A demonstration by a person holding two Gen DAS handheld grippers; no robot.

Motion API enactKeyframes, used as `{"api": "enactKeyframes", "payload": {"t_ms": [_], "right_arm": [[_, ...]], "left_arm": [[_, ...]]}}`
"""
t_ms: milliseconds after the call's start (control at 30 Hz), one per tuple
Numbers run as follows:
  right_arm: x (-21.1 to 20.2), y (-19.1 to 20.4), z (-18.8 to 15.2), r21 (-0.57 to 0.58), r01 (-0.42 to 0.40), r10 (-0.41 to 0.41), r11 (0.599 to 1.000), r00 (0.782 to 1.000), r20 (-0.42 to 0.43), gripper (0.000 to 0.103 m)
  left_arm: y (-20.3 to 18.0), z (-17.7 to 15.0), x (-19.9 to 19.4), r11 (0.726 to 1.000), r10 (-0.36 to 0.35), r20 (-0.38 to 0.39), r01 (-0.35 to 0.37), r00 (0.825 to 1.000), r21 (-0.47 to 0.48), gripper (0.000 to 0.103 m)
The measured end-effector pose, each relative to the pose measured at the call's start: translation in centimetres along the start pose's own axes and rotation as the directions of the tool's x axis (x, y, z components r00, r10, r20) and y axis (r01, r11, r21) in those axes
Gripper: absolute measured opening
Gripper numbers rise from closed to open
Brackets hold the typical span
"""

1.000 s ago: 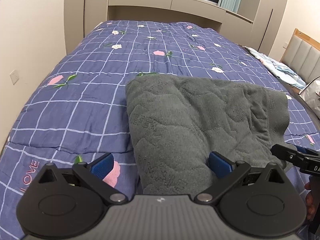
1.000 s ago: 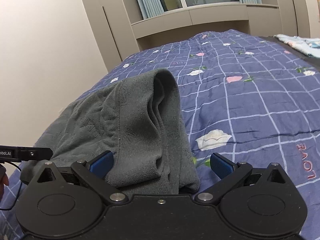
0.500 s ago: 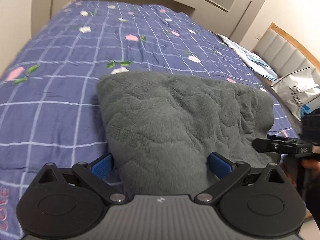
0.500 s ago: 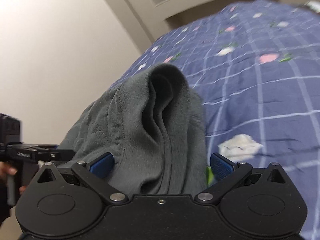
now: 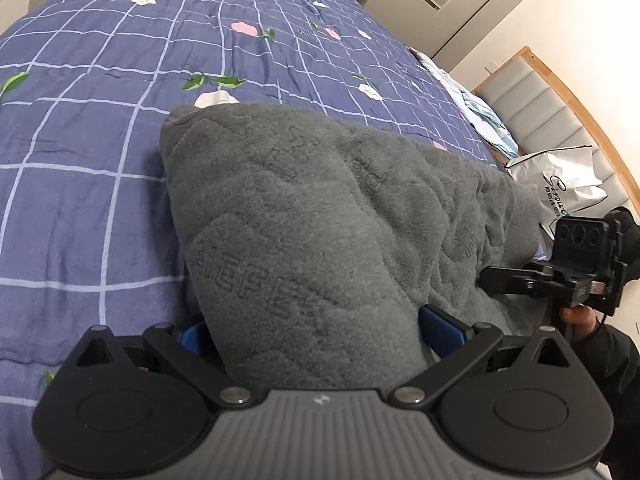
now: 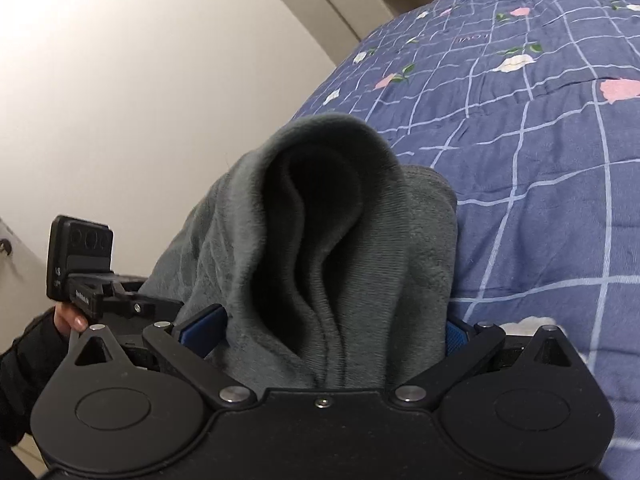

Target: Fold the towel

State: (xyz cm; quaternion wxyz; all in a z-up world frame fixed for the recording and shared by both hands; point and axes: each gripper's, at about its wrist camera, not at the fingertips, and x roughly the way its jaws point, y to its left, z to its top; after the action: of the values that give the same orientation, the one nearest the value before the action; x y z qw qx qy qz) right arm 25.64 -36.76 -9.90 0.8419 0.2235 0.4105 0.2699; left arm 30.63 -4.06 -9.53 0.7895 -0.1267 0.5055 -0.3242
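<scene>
A dark grey folded towel lies on a blue checked bedspread with flower prints. My left gripper stands open, its blue pads on either side of the towel's near left end, which reaches deep between the fingers. My right gripper is open too, straddling the towel's bunched right end, where the layers gape into a dark fold. Each view shows the other gripper's camera mount held by a hand in a dark sleeve at the towel's far end.
A white printed bag and a padded headboard stand at the right of the bed. Light blue bedding lies near them. A plain wall runs along the bed's left side.
Both grippers have pushed forward over the towel's ends, so the cloth now sits much deeper between the fingers. Both cameras have tilted down toward the bed.
</scene>
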Motion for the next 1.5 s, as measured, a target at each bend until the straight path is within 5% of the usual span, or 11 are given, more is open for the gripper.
{"api": "enactKeyframes", "payload": {"t_ms": [167,533,800,1067,1333,1500], "right_arm": [[-1.3,0.1,-0.8,0.04,-0.071,0.069,0.997,0.995,0.067,0.102],[0.2,-0.4,-0.7,0.067,-0.033,0.031,0.997,0.999,0.024,0.102],[0.4,0.8,-0.8,0.06,0.025,-0.027,0.998,0.999,0.036,0.094],[-1.2,1.8,-2.2,0.06,0.022,-0.028,0.998,0.994,0.105,0.074],[-1.2,0.8,-3.0,0.095,0.0,-0.012,0.996,0.992,0.128,0.075],[-1.3,0.9,-3.0,0.088,0.001,-0.014,0.996,0.99,0.137,0.073]], "left_arm": [[-0.2,-0.1,-0.1,1.0,0.001,0.014,-0.001,1.0,0.004,0.103],[-0.1,-0.1,0.0,1.0,-0.01,0.007,0.01,1.0,0.008,0.103],[-0.6,0.1,-0.1,1.0,0.008,-0.007,-0.008,1.0,-0.012,0.103],[-1.5,-0.3,-0.7,1.0,0.026,0.019,-0.026,0.999,-0.002,0.097],[-1.0,-0.1,0.2,1.0,0.01,0.007,-0.01,1.0,-0.011,0.103],[-1.4,-0.1,-0.2,1.0,0.02,0.02,-0.019,1.0,-0.021,0.096]]}}
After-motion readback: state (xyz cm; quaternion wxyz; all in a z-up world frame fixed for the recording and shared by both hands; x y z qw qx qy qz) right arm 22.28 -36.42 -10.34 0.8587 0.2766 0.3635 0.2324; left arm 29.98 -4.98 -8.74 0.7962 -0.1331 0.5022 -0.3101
